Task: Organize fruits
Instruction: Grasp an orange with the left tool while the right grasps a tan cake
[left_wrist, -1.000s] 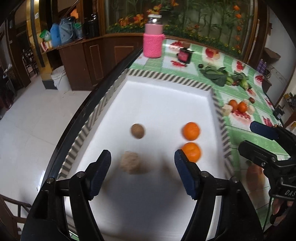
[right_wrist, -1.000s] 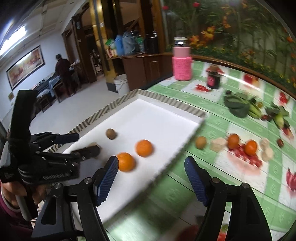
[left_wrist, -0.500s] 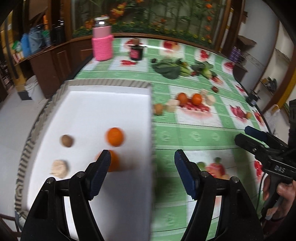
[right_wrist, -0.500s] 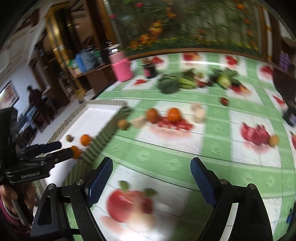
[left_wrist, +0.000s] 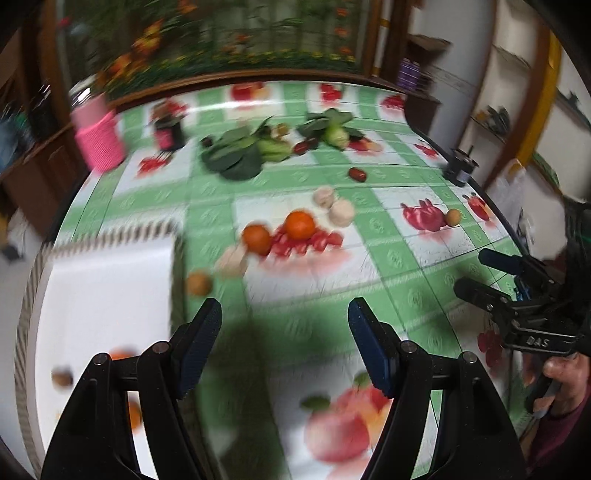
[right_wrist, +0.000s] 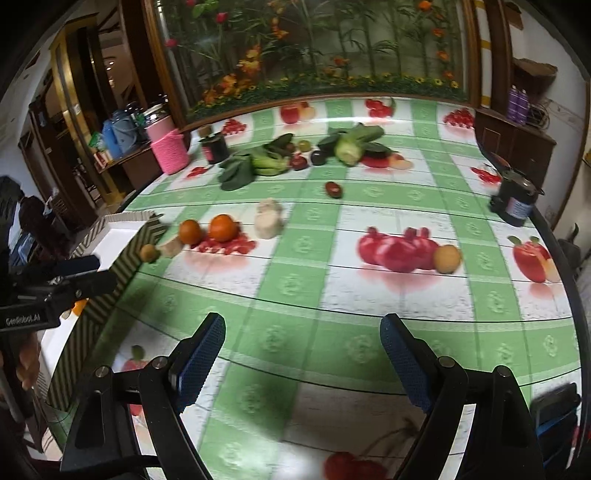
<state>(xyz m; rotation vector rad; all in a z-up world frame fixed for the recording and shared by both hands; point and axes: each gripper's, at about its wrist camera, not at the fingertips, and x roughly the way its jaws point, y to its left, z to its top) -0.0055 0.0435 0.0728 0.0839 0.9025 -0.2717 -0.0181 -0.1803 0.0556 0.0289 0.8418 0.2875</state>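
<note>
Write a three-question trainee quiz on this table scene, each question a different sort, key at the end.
1. True or false: the right tool holds an orange.
2. Multiple choice: the two oranges on the cloth lie (A) inside the tray, (B) beside the tray, on the printed red fruit, (C) against the pink jar.
3. Fill in: the lone yellow-brown fruit touches a printed ____ picture.

Key: 1 false, both the right and left tool are open with nothing between the pads. 2 B. 3 pomegranate.
</note>
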